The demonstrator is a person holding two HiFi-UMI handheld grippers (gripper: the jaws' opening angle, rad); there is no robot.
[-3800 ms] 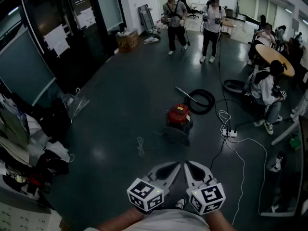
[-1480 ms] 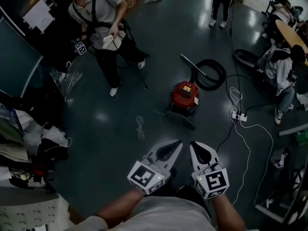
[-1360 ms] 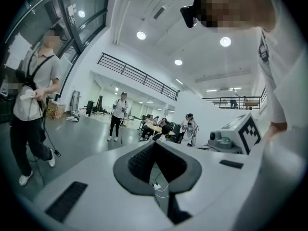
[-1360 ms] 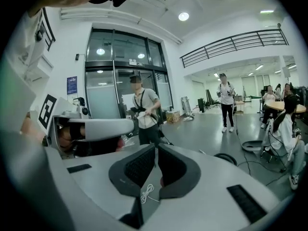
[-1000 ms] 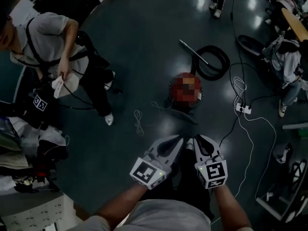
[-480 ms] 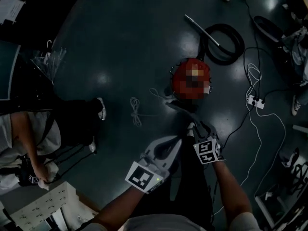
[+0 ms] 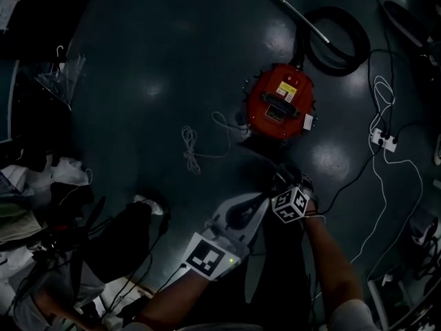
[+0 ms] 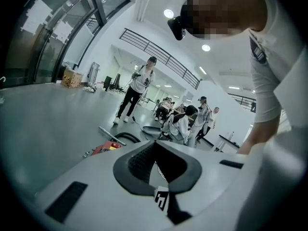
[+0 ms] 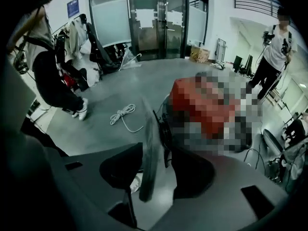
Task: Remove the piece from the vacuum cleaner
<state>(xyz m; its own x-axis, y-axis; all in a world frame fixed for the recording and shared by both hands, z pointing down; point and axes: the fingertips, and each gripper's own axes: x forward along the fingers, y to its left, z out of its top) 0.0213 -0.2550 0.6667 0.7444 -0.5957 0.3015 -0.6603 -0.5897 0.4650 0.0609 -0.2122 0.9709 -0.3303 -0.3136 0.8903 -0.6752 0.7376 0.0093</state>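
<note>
On dark floor (image 7: pixel 172 47): red vacuum (image 7: pixel 279 102), just ahead of both grippers, hose (image 7: pixel 341 36) coiled beyond. Against its near side, thin flat piece (image 9: pixel 147 143), on edge between jaws of right gripper (image 7: pixel 281 178); jaws apart, gap either side, nothing clamped. Left gripper (image 8: pixel 155 150): tips together, empty, held back. Advised: seat edge deep in pads, close squarely, pull straight off; brace vacuum with left if dragging.
</note>
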